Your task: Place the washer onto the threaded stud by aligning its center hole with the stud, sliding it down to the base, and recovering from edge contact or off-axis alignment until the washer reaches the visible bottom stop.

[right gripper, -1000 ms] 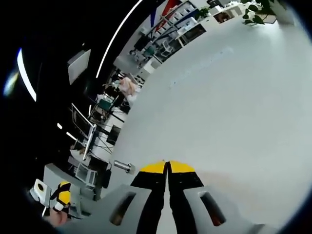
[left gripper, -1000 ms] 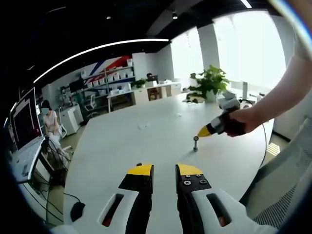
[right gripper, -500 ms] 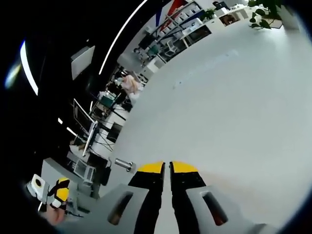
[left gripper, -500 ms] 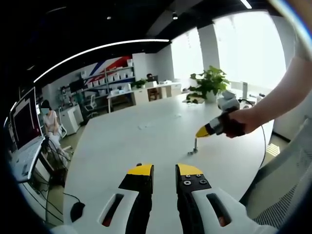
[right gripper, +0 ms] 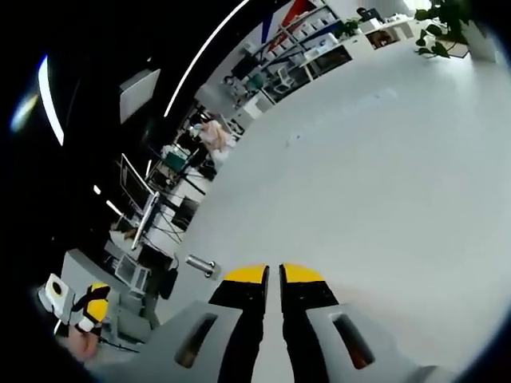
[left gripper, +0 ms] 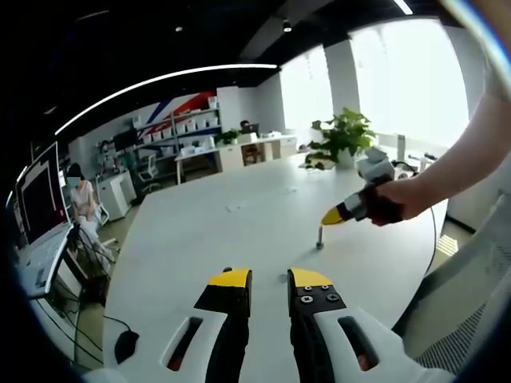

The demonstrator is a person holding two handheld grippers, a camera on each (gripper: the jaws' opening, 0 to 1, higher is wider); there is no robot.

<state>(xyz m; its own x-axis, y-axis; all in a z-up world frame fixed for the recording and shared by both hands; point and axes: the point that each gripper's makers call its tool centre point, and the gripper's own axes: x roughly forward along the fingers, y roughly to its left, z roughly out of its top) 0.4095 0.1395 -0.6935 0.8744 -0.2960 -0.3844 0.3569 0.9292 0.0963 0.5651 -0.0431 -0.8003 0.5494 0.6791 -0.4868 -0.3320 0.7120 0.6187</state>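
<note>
A short metal threaded stud (left gripper: 319, 237) stands upright on the white table (left gripper: 239, 215). In the left gripper view a hand holds my right gripper (left gripper: 335, 214) just above and to the right of the stud's top. The right gripper view shows the stud (right gripper: 200, 264) left of my right gripper (right gripper: 274, 274), whose jaws stand a narrow slit apart with nothing visible between them. My left gripper (left gripper: 270, 278) hangs over the near table, open and empty, and appears again small as the left gripper (right gripper: 90, 306). The washer is too small to make out.
A potted plant (left gripper: 343, 136) stands at the table's far right. A black cable (left gripper: 435, 231) runs along the right edge and a dark mouse (left gripper: 126, 345) lies near the left. Monitors (left gripper: 40, 199) and a seated person (left gripper: 80, 195) are beyond the left side.
My right gripper's jaws went from touching to a narrow slit apart. It stayed hovering by the stud's top with a small wobble. My left gripper has not moved.
</note>
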